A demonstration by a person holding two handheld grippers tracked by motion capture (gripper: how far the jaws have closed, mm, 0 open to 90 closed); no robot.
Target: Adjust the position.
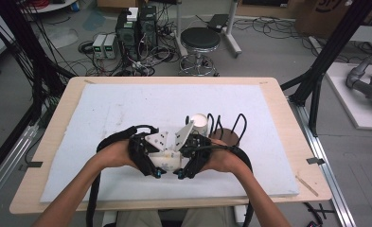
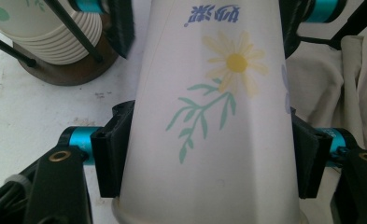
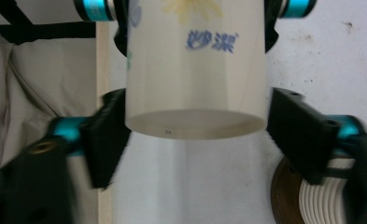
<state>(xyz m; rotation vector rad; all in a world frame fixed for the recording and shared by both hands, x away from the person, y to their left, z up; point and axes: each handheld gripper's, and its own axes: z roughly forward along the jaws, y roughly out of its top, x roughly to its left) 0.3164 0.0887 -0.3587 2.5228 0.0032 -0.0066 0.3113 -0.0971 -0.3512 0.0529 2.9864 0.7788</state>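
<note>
Paper cup (image 2: 209, 116) held between both tools near the middle of the table, a bit toward the front edge. White cup, tapered, printed with a pale yellow daisy on a green leafy stem and blue characters near the narrow end. In the left gripper view the wide rolled rim is nearest the camera, base pointing away. In the right gripper view the flat recessed base (image 3: 195, 123) faces the camera, blue characters right way up, image a little blurred.

Left tool (image 2: 209, 158): jaws pressed against both sides of the cup near its rim, clamped on it. Right tool (image 3: 195, 140): jaws stand wider than the cup's base, with a gap at the right jaw and the left jaw close beside the wall; not clamped.

High view: both hands meet at the cup, left tool (image 1: 148, 156) and right tool (image 1: 190, 158) facing each other, cup (image 1: 167, 161) lying sideways between them. Just behind the right tool, a stack of the same cups (image 1: 199, 125) sits in a black wire holder (image 1: 228, 130) on a round brown base. White foam sheet (image 1: 103, 123) covers the wooden table (image 1: 56, 127).
</note>
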